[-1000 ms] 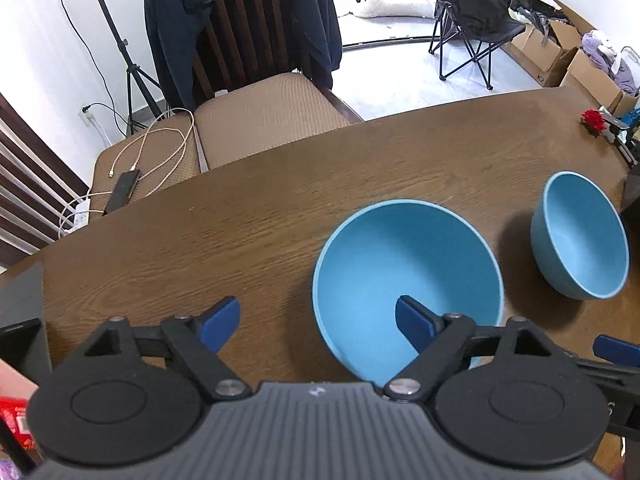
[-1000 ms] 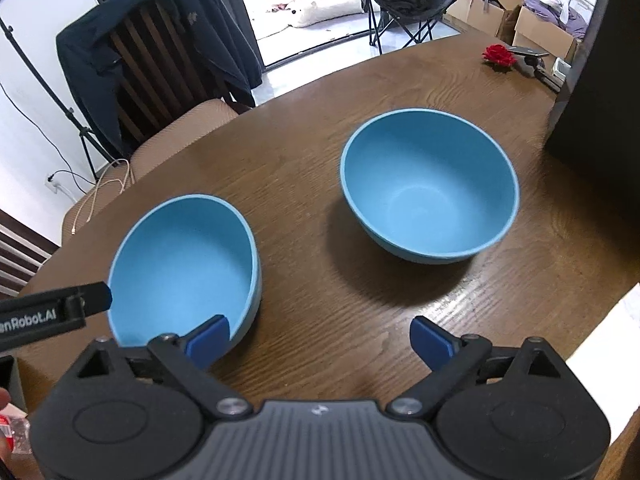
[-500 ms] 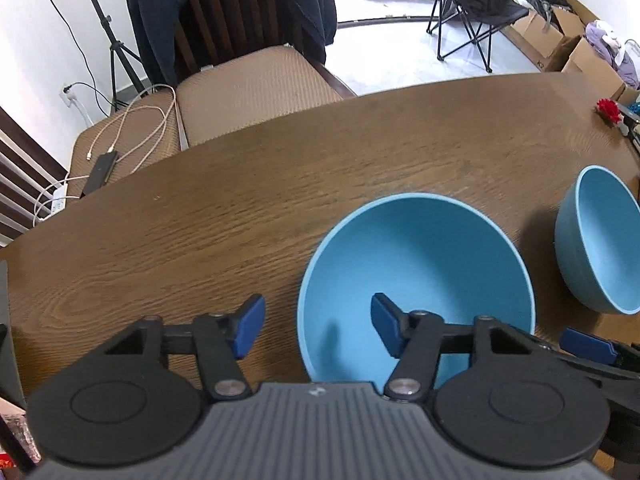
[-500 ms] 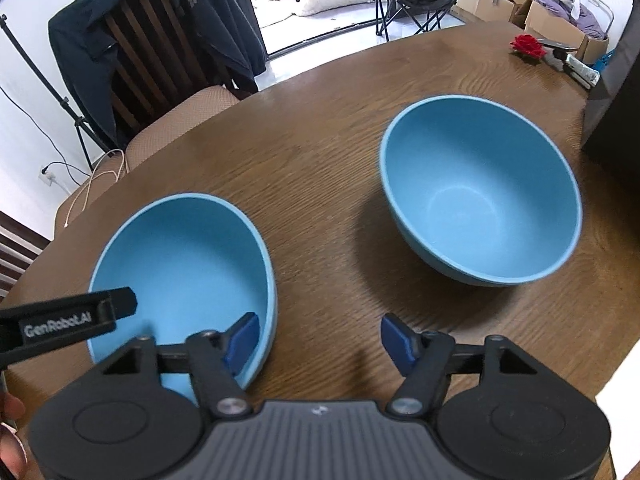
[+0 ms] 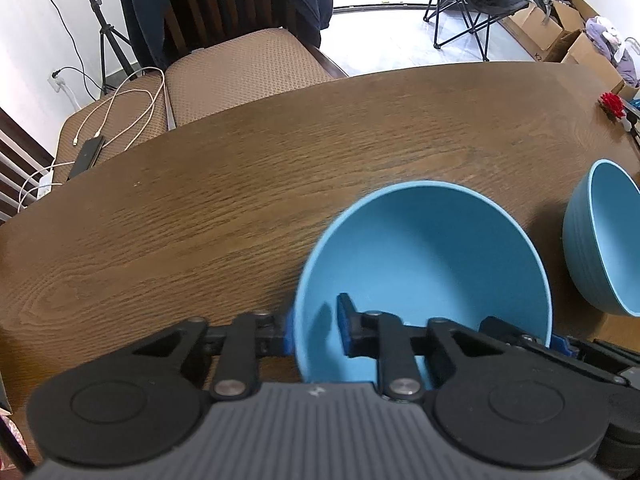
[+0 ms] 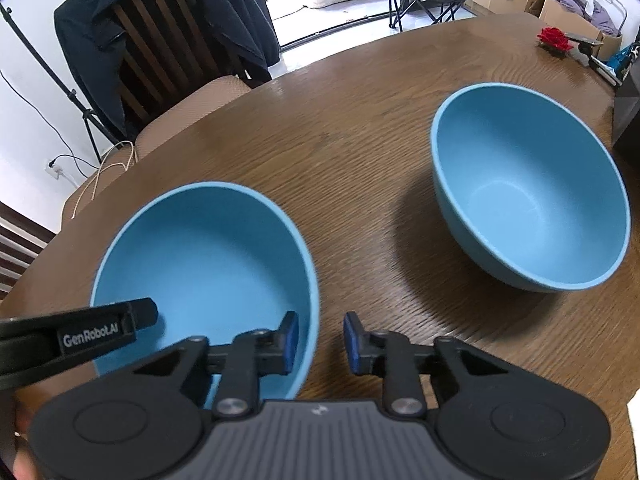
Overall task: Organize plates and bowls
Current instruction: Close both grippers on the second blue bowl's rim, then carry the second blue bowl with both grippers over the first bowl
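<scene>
A: Our left gripper [image 5: 314,334] straddles the left rim of the near blue bowl [image 5: 424,264], one blue pad inside the bowl, the other outside against the wall. The jaws look drawn in close, but we can't tell whether they actually pinch the rim.

B: And our right gripper [image 6: 320,342] sits across the opposite rim of that same bowl, seen here [image 6: 204,264] at lower left. One pad is inside, one outside, with a clear gap on the outer side, so we'd call those jaws part-closed and not gripping.

A: From the right wrist view we also catch the left gripper's black finger [image 6: 100,330] reaching into the bowl from the left edge.

B: The bowl rests on the brown wooden table [image 5: 240,200], close to us. The second blue bowl [image 6: 528,184] stands upright further right, apart from the first with bare wood between them.

A: Beyond that, a red flower [image 6: 554,38] lies near the far right edge of the table.

B: Behind the table stands a wooden chair [image 6: 168,52] draped with a dark jacket [image 6: 236,12].
</scene>
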